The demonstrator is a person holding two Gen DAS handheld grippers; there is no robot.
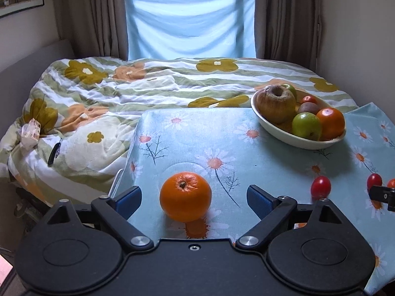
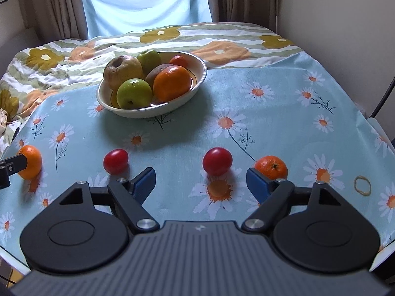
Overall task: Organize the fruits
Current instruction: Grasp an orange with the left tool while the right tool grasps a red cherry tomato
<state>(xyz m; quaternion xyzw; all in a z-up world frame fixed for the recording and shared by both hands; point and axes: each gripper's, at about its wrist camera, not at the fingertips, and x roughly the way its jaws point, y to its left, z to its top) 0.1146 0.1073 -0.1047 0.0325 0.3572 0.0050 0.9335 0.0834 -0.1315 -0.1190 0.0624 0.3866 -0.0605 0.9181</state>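
Observation:
An orange (image 1: 185, 196) lies on the daisy tablecloth between the wide-open fingers of my left gripper (image 1: 193, 198), untouched; it shows at the left in the right wrist view (image 2: 30, 161). My right gripper (image 2: 201, 182) is open and empty, just behind a red tomato (image 2: 217, 160). A second tomato (image 2: 115, 160) lies to its left and a small mandarin (image 2: 271, 167) by the right fingertip. The cream bowl (image 2: 197, 83) holds apples, an orange, a kiwi and a small red fruit; it also shows in the left wrist view (image 1: 279, 129).
The table (image 2: 271, 113) stands against a bed with a flowered quilt (image 1: 123, 93). A rubber band (image 2: 362, 185) lies at the right of the cloth. A wall (image 2: 345, 12) is close on the right, curtains and a window behind.

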